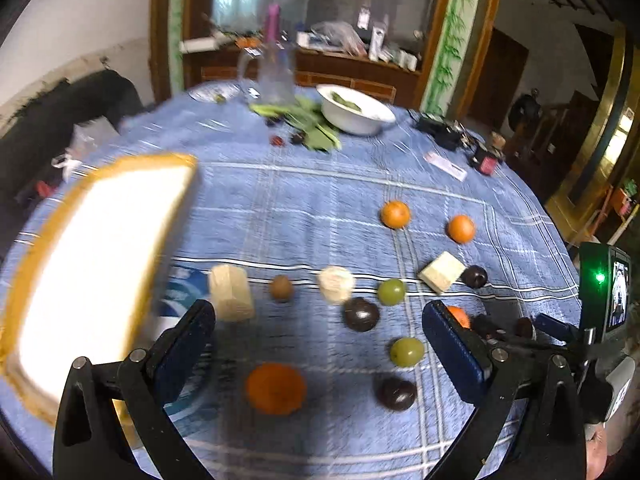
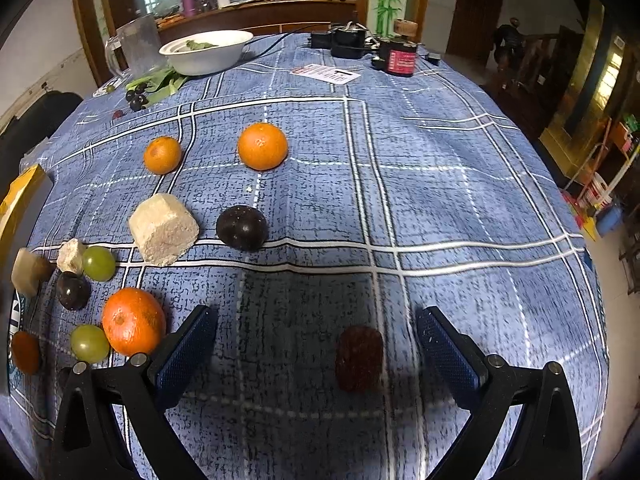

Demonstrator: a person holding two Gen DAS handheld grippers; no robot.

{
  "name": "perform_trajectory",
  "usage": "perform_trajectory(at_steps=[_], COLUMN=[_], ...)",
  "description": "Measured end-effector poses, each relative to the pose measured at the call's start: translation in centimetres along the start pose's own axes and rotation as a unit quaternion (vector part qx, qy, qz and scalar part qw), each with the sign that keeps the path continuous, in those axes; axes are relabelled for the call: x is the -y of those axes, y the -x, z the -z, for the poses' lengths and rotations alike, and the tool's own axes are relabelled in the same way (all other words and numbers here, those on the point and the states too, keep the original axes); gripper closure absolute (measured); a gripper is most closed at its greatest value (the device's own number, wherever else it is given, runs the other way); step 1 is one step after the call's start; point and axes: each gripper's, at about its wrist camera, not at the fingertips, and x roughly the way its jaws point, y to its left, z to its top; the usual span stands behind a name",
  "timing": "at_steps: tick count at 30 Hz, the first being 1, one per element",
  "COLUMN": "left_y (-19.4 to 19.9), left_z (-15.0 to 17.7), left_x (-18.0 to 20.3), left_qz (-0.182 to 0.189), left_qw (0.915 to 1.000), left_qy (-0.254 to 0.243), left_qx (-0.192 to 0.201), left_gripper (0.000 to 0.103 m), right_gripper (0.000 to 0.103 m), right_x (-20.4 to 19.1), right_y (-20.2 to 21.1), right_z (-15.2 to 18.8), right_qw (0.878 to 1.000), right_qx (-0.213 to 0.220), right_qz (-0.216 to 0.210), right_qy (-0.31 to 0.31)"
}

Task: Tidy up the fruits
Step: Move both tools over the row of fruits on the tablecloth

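Fruits lie scattered on a blue checked tablecloth (image 2: 440, 168). In the left wrist view my left gripper (image 1: 319, 344) is open and empty above an orange (image 1: 275, 389), a green grape (image 1: 407, 351) and dark plums (image 1: 361, 314) (image 1: 397, 393). A white tray with a yellow rim (image 1: 96, 264) stands at the left. My right gripper (image 2: 316, 344) is open; a dark red fruit (image 2: 359, 358) lies between its fingers, untouched. Oranges (image 2: 133, 321) (image 2: 262, 146) (image 2: 162, 155), a dark plum (image 2: 242, 227) and green grapes (image 2: 99, 263) (image 2: 89, 343) lie to its left.
Pale crumbly blocks (image 2: 163, 229) (image 1: 231, 293) (image 1: 441, 271) sit among the fruits. A white bowl (image 2: 206, 52) with leaves, a clear jug (image 2: 138, 46), a red jar (image 2: 401, 62), black devices (image 2: 346, 42) and a paper card (image 2: 325, 73) stand at the table's far side.
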Motion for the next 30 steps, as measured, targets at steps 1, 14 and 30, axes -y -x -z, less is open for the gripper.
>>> perform_trajectory(at_steps=[1, 14, 30], left_y=[0.7, 4.9, 4.4], left_z=[0.1, 1.2, 2.0], left_x=[-0.2, -1.1, -2.7], left_qz=[-0.008, 0.012, 0.032], left_qw=[0.9999, 0.9976, 0.9982], left_qy=[-0.005, -0.043, -0.030], left_qx=[0.007, 0.054, 0.040], left_gripper=[0.000, 0.000, 0.000], right_gripper=[0.001, 0.000, 0.000], right_x=[0.1, -3.4, -4.6], right_y=[0.6, 13.9, 13.0], right_z=[0.2, 5.3, 6.8], right_qw=[1.000, 0.966, 0.975], right_qx=[0.004, 0.258, 0.216], right_qz=[-0.002, -0.018, -0.044], right_qy=[-0.010, -0.021, -0.032])
